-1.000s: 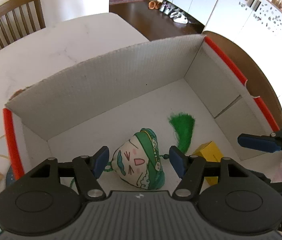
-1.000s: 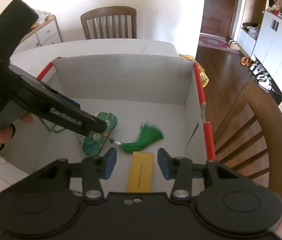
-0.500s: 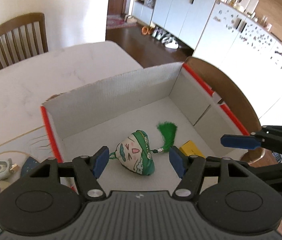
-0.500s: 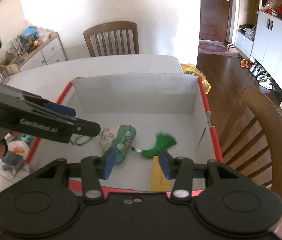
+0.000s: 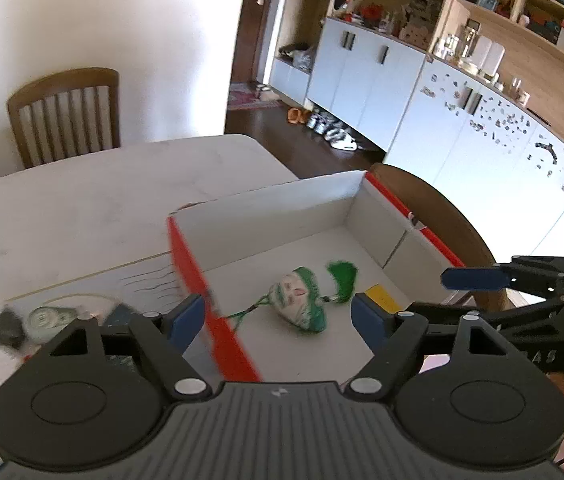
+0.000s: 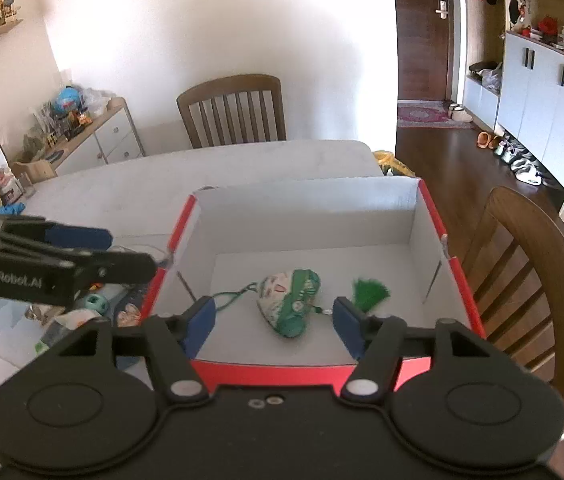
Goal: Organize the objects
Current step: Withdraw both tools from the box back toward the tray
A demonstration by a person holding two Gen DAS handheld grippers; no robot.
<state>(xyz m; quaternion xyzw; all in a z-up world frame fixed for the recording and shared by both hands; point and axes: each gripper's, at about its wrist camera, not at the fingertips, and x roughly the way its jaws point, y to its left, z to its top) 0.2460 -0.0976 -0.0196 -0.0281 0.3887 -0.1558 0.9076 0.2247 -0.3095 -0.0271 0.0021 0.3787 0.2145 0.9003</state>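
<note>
Cardboard box (image 6: pixel 425 216) with green sachet (image 6: pixel 289 304)

sachet (image 6: pixel 287 304): green-white, tasselled, on its side | in box (image 6: pixel 305 208) | yellow packet (image 5: pixel 379 296) beside

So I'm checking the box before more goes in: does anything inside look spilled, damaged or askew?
Nothing stands out. The green-and-white fabric sachet lies on its side on the floor of the red-edged white cardboard box, its green tassel trailing beside it, and a yellow rectangular box lies flat nearby. No spill or damage shows.
</note>
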